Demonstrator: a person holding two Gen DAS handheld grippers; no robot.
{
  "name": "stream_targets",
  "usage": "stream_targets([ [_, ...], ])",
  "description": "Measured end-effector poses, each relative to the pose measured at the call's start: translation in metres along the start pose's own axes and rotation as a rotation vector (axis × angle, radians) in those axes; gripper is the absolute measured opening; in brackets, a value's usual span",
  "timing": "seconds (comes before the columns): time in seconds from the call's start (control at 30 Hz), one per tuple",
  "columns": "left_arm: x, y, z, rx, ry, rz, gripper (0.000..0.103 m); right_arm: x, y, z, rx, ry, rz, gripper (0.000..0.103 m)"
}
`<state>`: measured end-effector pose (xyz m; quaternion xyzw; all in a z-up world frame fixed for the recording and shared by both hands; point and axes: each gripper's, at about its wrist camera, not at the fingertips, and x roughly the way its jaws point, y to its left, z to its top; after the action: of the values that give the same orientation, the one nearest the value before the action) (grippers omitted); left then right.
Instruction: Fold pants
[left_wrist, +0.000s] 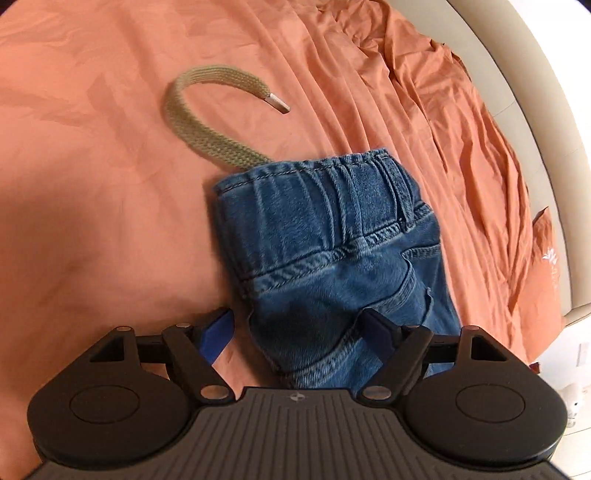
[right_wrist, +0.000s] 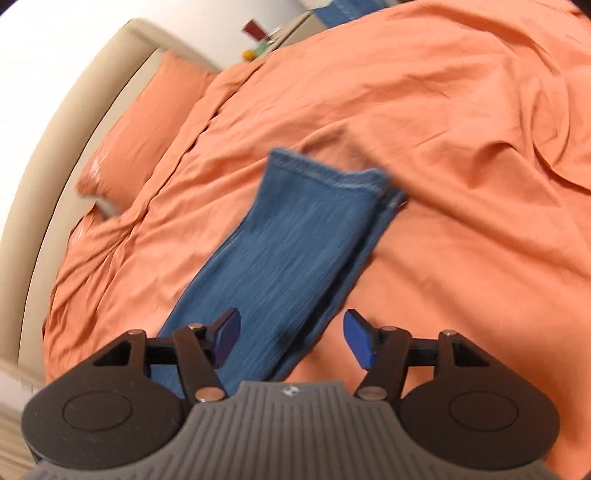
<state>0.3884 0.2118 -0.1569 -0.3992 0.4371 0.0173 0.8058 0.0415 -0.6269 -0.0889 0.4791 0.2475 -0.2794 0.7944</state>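
A: Where are the pants?

B: The blue denim pants (left_wrist: 332, 236) lie on the orange bedsheet (left_wrist: 92, 166). In the left wrist view the gathered elastic waistband (left_wrist: 321, 184) is at the far end, with a stitched seam running below it. A flat olive-green drawstring (left_wrist: 192, 122) comes out from the waistband's left corner and curls across the sheet, ending in a metal tip (left_wrist: 279, 103).

A: And the other end?

B: In the right wrist view the legs (right_wrist: 291, 251) lie one on top of the other, stretching away from the camera to the hems (right_wrist: 332, 177). That picture is motion-blurred, so fine detail is hard to read.

A: The claws?

B: The left gripper (left_wrist: 301, 336) has its fingers spread wide apart: the blue pad on one side sits over bare sheet just beside the denim, the other sits over the fabric. Nothing is pinched between them. The right gripper (right_wrist: 291, 339) is spread apart too, straddling the leg fabric, one pad over denim and one over the sheet. I cannot tell whether either one touches the cloth.

A: Around that?

B: Rumpled folds of sheet, an orange pillow (right_wrist: 147, 125), and a beige padded bed frame (right_wrist: 48, 147) against a white wall.
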Motion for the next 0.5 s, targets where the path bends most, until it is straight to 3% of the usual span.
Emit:
stream_targets([
  [0.17,0.007,-0.009,-0.002,0.053,-0.017,0.053,0.063,0.034,-0.026,0.011,0.078,-0.044,-0.013,0.045],
  [0.23,0.007,-0.016,-0.002,0.061,-0.025,0.080,0.055,0.043,-0.031,0.017,0.094,-0.068,-0.011,0.033],
  [0.3,0.003,-0.025,-0.003,0.084,-0.039,0.115,0.045,0.047,-0.027,0.022,0.074,-0.085,-0.034,0.010],
  [0.37,-0.004,-0.041,-0.004,0.138,-0.066,0.163,0.035,0.044,-0.014,0.024,0.007,-0.099,-0.057,0.005],
  [0.5,-0.029,-0.073,0.002,0.193,-0.099,0.213,0.028,0.026,0.022,0.033,-0.144,-0.122,-0.094,0.003],
])
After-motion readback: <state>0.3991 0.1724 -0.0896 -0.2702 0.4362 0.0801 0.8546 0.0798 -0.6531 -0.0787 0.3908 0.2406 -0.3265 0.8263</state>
